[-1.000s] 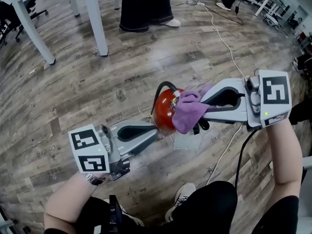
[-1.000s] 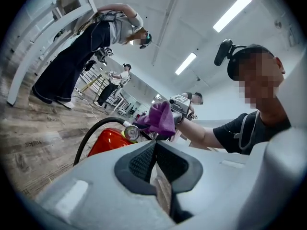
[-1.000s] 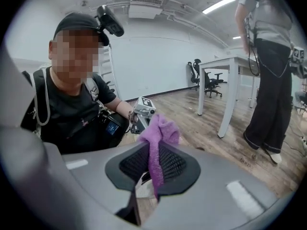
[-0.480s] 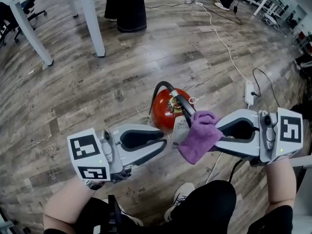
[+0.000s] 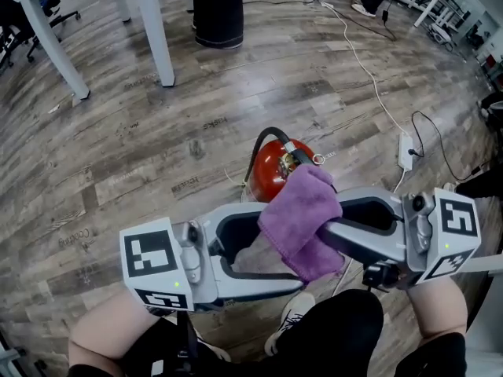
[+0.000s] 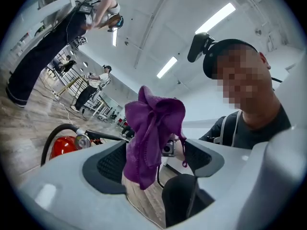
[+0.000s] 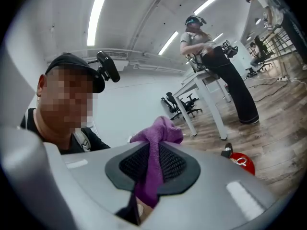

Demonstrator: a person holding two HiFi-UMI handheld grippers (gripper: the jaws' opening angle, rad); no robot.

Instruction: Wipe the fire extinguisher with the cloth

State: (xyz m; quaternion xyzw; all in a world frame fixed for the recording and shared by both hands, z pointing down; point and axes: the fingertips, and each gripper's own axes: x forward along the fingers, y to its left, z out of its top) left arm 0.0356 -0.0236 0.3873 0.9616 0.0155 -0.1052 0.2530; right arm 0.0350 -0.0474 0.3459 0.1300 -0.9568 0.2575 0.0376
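Cloth first: a crumpled purple fabric cloth (image 5: 302, 218) is pinched in the right gripper (image 7: 154, 152), whose two jaws stand nearly together with only the fabric between their black ribbed pads; a bunch of it rises past the fingertips, and a tail hangs down behind the pads.

The left gripper (image 5: 287, 246) faces the right one from the other side; its jaws have just been opening and now stand wide apart. In the left gripper view the cloth (image 6: 153, 128) hangs in the gap between the two pads, nearer the left-hand pad in that view; neither pad presses on it, so this gripper grips nothing.

The round red metal fire extinguisher (image 5: 271, 171), with a black hose (image 5: 255, 151) arching over its top, stands on the grey-brown wood plank floor (image 5: 157, 132) just beyond both grippers; from the head view the draped cloth covers its near right edge. From the left gripper view the extinguisher (image 6: 62, 146) sits off to the left, outside the open jaws and lower than the cloth; from the right gripper view it (image 7: 242, 163) shows low at the right, past the jaw. Whether the cloth touches it cannot be told.
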